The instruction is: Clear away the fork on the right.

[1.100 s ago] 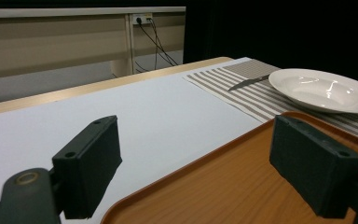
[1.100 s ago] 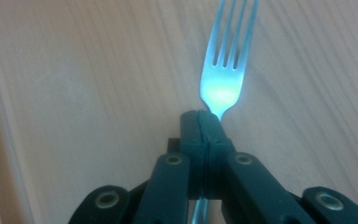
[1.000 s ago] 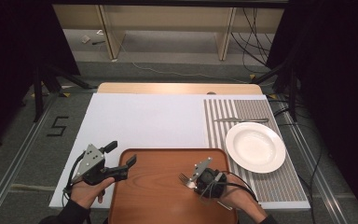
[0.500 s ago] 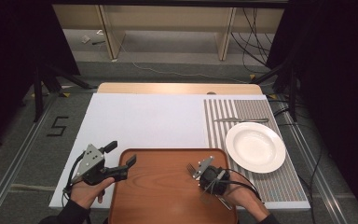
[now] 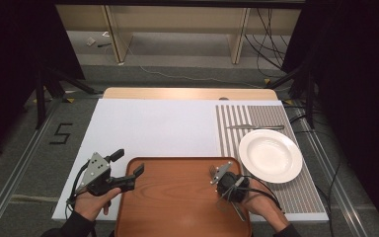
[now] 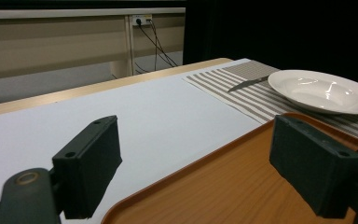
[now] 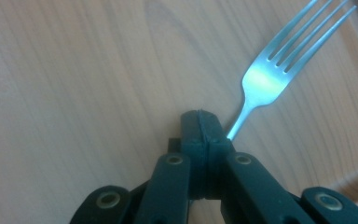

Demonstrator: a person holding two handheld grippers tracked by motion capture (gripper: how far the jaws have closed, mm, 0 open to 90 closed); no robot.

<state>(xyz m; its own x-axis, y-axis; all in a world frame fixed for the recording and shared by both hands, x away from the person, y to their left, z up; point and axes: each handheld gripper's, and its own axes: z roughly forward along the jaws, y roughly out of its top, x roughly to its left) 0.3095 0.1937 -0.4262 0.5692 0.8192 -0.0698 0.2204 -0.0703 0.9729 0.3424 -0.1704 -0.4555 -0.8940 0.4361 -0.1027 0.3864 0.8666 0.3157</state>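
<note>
Fork [image 7: 279, 60] clamped by its handle in my right gripper [image 7: 204, 122] above the tray [image 5: 177, 197], plate [image 5: 270, 155] and knife [image 5: 254, 127] already on the placemat [image 5: 296, 197] at two o'clock, so I judge placing remains; left gripper [image 5: 128, 170] gapes empty.

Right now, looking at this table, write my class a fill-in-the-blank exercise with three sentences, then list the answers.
1. The right gripper is shut on a ____.
2. The knife lies on the striped mat just beyond the white ____.
3. The left gripper has its jaws ____, at the left edge of the tray.

Missing words: fork; plate; open
</note>
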